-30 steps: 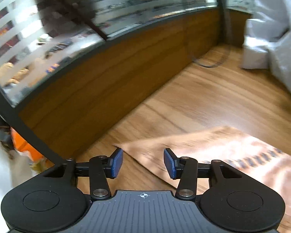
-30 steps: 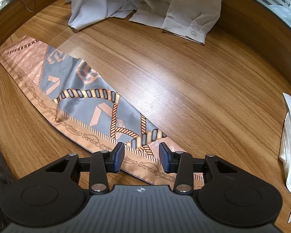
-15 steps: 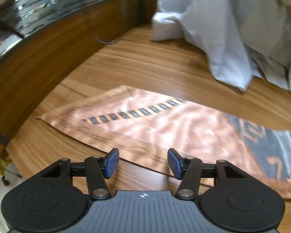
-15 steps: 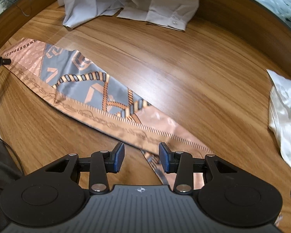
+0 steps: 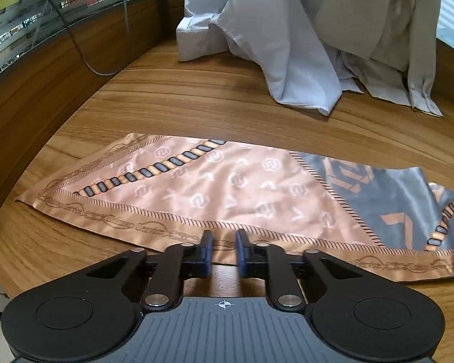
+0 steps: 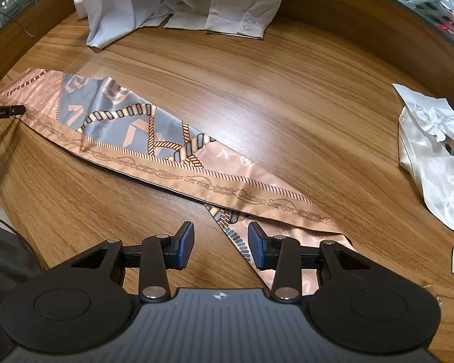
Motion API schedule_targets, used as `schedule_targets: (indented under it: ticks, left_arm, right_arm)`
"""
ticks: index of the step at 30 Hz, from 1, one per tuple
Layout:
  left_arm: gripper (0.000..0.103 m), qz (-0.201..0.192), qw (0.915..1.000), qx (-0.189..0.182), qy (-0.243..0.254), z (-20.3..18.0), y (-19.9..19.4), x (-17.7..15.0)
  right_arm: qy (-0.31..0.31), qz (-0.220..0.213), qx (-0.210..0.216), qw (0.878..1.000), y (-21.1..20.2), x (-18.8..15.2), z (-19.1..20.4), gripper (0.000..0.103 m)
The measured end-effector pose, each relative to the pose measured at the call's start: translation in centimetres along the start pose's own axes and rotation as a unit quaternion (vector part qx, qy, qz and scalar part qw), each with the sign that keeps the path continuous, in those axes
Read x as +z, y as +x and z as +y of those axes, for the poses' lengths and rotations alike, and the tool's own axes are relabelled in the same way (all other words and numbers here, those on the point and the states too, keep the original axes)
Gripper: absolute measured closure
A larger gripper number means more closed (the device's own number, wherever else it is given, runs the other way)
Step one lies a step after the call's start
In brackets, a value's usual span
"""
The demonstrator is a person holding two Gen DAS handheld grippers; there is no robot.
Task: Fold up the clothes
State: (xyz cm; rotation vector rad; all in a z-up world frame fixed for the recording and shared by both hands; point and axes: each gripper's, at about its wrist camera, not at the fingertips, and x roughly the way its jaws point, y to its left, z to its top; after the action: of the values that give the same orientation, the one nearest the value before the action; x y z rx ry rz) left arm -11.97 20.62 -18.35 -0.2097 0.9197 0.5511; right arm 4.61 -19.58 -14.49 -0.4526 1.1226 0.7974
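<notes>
A long silk scarf (image 5: 227, 193) in copper and grey with a rope pattern lies folded into a band across the wooden table (image 5: 196, 99). It also shows in the right wrist view (image 6: 154, 139). My left gripper (image 5: 222, 243) sits at the scarf's near hem, its jaws narrowed to a small gap with the hem's edge between them. My right gripper (image 6: 221, 242) is open just above the table, at the scarf's right end, where a lower layer sticks out under the right fingertip (image 6: 257, 249).
A heap of white and beige shirts (image 5: 333, 36) lies at the back of the table, also in the right wrist view (image 6: 178, 0). A crumpled white garment (image 6: 432, 157) lies at the right. A raised wooden rim (image 5: 45, 69) and a grey cable (image 5: 84, 57) border the left.
My left gripper has swung right and down to the scarf's near hem, and its jaws have narrowed. My right gripper has moved along the scarf to its right end and stays open.
</notes>
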Motion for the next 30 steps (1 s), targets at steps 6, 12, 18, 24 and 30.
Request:
schedule_targets:
  ticks: [6,12,18,24,30]
  left_arm:
    - [0.097,-0.004,0.9999,0.009,0.013,0.3,0.0,-0.3]
    - [0.097,-0.003,0.9993,0.031,0.019,2.3,-0.1,-0.5]
    - [0.097,0.0,0.9976,0.067,0.02,4.6,0.3,-0.3]
    - [0.096,0.009,0.9974,0.068,0.023,5.0,0.0,0.8]
    - [0.079,-0.013,0.9972,0.005,0.073,0.6,-1.6,2.2]
  right_arm:
    - [0.002,0.0,-0.001,1.0,-0.1,-0.2,0.0,0.059]
    - [0.001,0.002,0.001,1.0,0.1,-0.5,0.1,0.059]
    - [-0.002,0.001,0.003,1.0,0.4,-0.7,0.5,0.059]
    - [0.011,-0.001,0.0,1.0,0.3,-1.4,0.3,0.059]
    - [0.036,-0.004,-0.014,0.999,-1.1,-3.0,-1.1,0.059]
